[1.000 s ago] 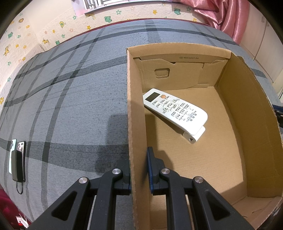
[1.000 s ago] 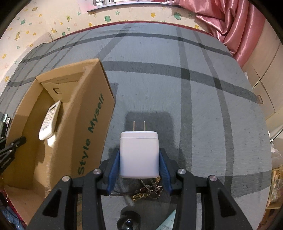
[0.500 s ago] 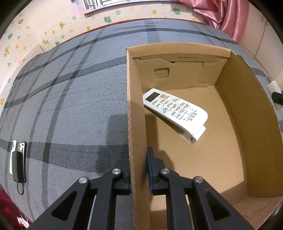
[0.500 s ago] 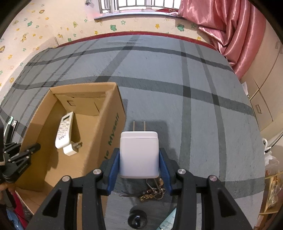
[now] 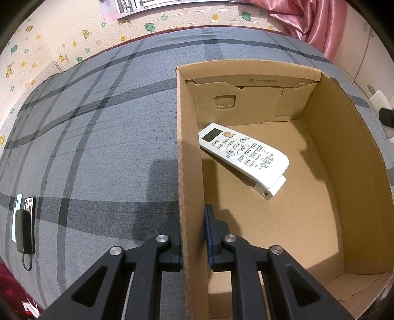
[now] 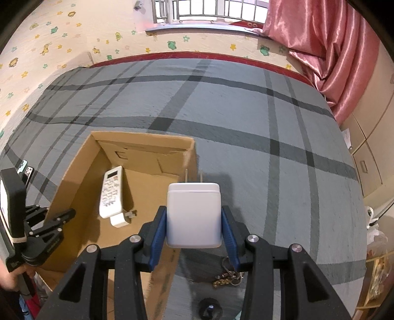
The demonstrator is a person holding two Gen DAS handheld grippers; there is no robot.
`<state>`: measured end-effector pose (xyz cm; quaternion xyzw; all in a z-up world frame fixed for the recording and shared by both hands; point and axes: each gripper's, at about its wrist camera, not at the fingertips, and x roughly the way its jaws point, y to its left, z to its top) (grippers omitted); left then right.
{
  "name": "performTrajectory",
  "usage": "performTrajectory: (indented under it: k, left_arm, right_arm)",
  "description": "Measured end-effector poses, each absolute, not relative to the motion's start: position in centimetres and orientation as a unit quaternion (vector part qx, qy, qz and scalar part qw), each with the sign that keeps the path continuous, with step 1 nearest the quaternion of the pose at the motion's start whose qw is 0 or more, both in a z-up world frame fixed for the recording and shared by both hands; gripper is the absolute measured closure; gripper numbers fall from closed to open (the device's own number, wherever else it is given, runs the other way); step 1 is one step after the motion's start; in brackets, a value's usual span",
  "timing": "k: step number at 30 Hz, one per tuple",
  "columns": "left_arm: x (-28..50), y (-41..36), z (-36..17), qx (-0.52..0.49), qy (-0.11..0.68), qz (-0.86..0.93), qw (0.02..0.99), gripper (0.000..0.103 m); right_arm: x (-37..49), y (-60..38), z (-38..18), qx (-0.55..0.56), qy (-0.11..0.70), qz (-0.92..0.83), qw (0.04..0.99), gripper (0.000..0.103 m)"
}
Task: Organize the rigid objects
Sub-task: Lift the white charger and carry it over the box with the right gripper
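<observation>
- Surface: bed (image 6: 246, 118) with grey sheet, dark plaid stripes, red edge at the far side.
- Room: cream wall with frog, star and flower stickers; barred window (image 6: 204, 9) above it; pink satin curtain (image 6: 327, 49) at right; pale cabinet fronts (image 6: 369, 147) beside the bed's right edge.
- Cardboard box (image 5: 344, 157) sits open-topped on the bed, tab-slot flap on its far inner wall.
- White remote (image 5: 243, 152) lies flat on the box floor, buttons up, resting in a white holder at its near end.
- Left tool (image 5: 193, 236) pinches the box's left wall, one blue pad inside, one outside, jaws narrow.
- Right tool (image 6: 194, 221) grips a white charger plug (image 6: 193, 214) between blue pads, medium gap, prongs pointing away; it hangs over the box's right wall.
- Keyring with chain (image 6: 227, 275) lies on the sheet under the right tool; small dark round object (image 6: 209, 307) near it, can't identify.
- Two phones and a black power bank (image 5: 23, 221) lie together at the bed's left edge, well apart from the box.
- Person's hand (image 6: 9, 278) holds the left tool's handle.
</observation>
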<state>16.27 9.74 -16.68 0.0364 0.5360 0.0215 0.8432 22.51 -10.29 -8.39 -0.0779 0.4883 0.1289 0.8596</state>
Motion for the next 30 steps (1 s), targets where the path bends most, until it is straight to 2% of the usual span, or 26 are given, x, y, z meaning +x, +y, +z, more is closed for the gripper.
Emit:
performTrajectory:
  k: [13, 30]
  left_arm:
    - [16.2, 9.8, -16.7, 0.034, 0.535, 0.019, 0.844, 0.089]
    - [16.2, 10.0, -16.7, 0.034, 0.535, 0.018, 0.844, 0.089]
  right_arm:
    - [22.4, -4.5, -9.0, -0.094, 0.491, 0.175, 0.848, 0.057]
    - [24.0, 0.1, -14.8, -0.123, 0.540, 0.162, 0.816, 0.057]
